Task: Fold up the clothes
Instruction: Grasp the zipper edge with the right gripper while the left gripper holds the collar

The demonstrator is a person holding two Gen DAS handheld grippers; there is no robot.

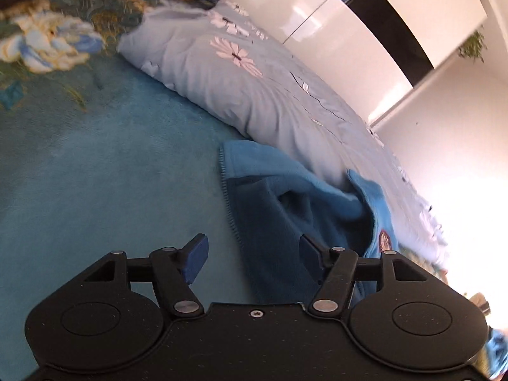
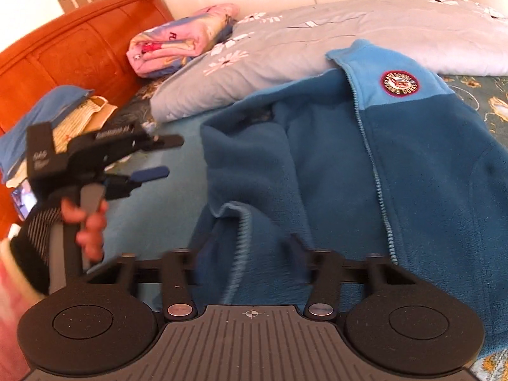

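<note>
The blue fleece jacket (image 2: 397, 165) lies rumpled and unzipped across the middle and right of the right wrist view, its collar resting against a grey floral duvet (image 2: 317, 35). It looks soft, thick and limp — likely best pinched at the zipper edge or hem. Both the left gripper (image 1: 252, 262) and right gripper (image 2: 250, 257) gape, holding nothing, above the teal bedspread (image 1: 95, 190) — an orange headboard (image 2: 73, 50) at upper left.
</note>
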